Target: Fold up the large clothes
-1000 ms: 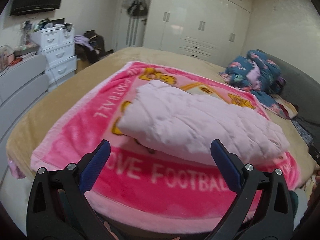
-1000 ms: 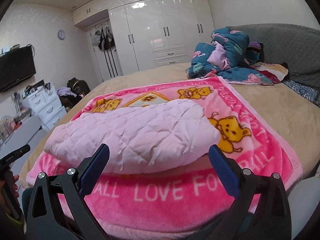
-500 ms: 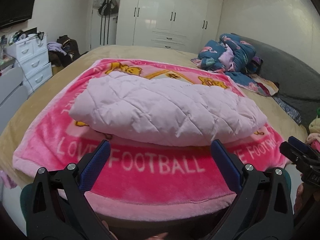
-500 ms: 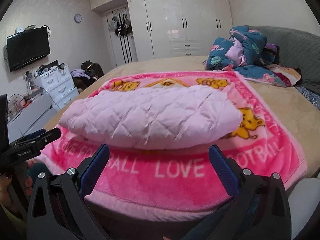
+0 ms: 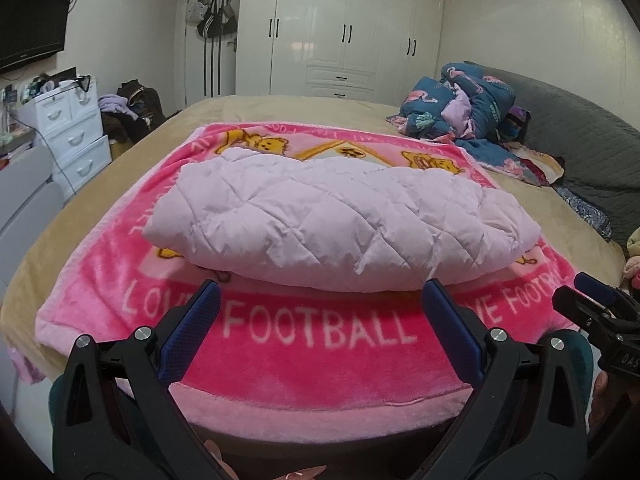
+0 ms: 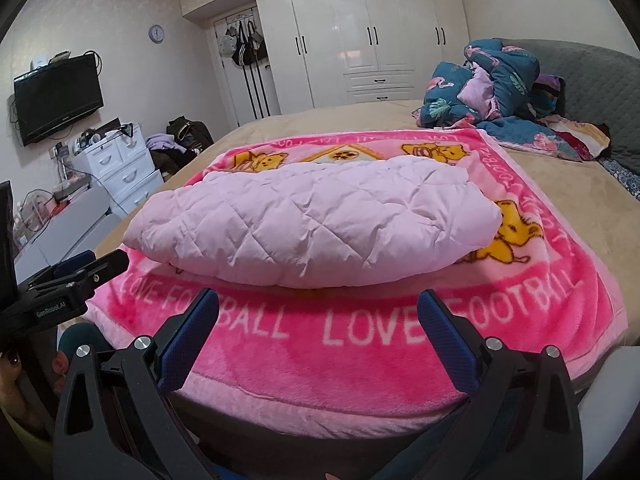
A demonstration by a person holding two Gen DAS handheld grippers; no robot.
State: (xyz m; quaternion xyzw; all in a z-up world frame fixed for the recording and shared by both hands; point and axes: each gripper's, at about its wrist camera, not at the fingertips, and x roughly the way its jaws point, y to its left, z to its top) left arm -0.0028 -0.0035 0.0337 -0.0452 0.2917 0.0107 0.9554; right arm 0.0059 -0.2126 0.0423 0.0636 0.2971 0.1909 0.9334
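Left gripper (image 5: 320, 312): jaws spread wide, nothing between them, held off the near edge of the bed (image 5: 248, 110). Right gripper (image 6: 318, 318): same, wide apart and empty, also off the near edge. Each shows at the edge of the other's view, so the 2 sit side by side, apart.

Jacket (image 5: 336, 216), pale pink, quilted, lies folded into 1 long puffy bundle, running left to right. It rests on the blanket (image 5: 316, 352), toward the middle, back from the near border. No gripper touches it.

Blanket is bright pink with "LOVE FOOTBALL" lettering and yellow bear prints, spread flat on the tan bed; its near border hangs slightly over the edge.

Far right on the bed: bedding (image 5: 460, 100), a blue flowered heap, against a grey headboard (image 5: 576, 136), well apart from the jacket.

Back wall: wardrobe (image 5: 344, 28), white. Left wall: TV (image 6: 58, 98) above drawers (image 6: 120, 164).
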